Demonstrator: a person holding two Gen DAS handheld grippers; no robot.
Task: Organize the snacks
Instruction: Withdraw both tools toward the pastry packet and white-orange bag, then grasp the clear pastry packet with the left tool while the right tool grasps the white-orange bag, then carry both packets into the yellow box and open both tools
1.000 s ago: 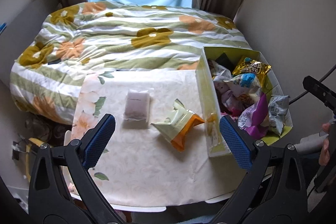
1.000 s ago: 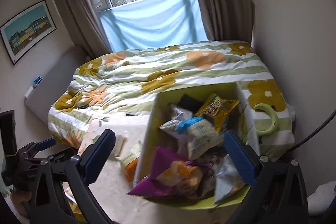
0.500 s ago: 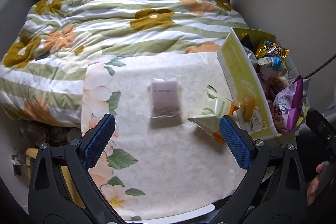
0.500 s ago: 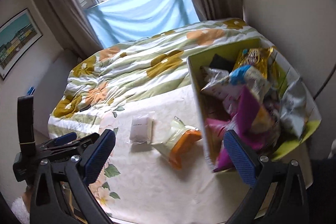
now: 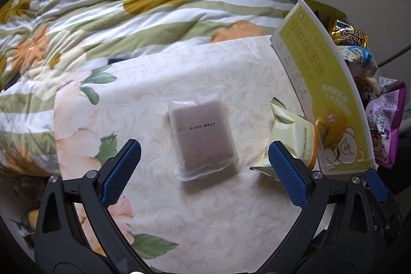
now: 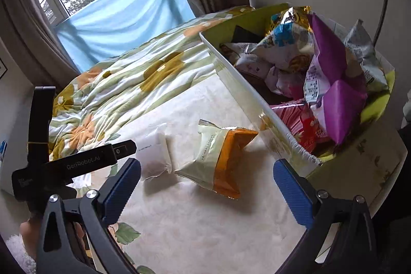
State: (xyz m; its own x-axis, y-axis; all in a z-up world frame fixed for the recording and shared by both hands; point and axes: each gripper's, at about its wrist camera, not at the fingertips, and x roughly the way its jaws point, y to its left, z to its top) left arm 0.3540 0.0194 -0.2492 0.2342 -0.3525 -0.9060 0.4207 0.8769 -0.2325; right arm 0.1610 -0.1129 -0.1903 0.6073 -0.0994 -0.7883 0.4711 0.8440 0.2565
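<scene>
A clear packet with a purplish-brown cake (image 5: 203, 135) lies flat on the floral tablecloth (image 5: 205, 209); it also shows in the right wrist view (image 6: 154, 156). A cream and orange snack bag (image 5: 295, 140) lies to its right, against the yellow-green box (image 5: 326, 99); the bag also shows in the right wrist view (image 6: 218, 158). The box (image 6: 359, 161) holds several snack bags. My left gripper (image 5: 204, 171) is open and empty, just above the clear packet's near end. My right gripper (image 6: 206, 186) is open and empty, above the cream and orange bag.
A bed with a flowered, green-striped quilt (image 5: 128, 17) lies beyond the table. A window with a blue cloth (image 6: 123, 14) and brown curtains is behind it. A wall stands close on the right, past the box.
My left gripper has moved down and forward, so the clear packet is now between its fingers. My right gripper has swung left from over the box to over the cream and orange bag.
</scene>
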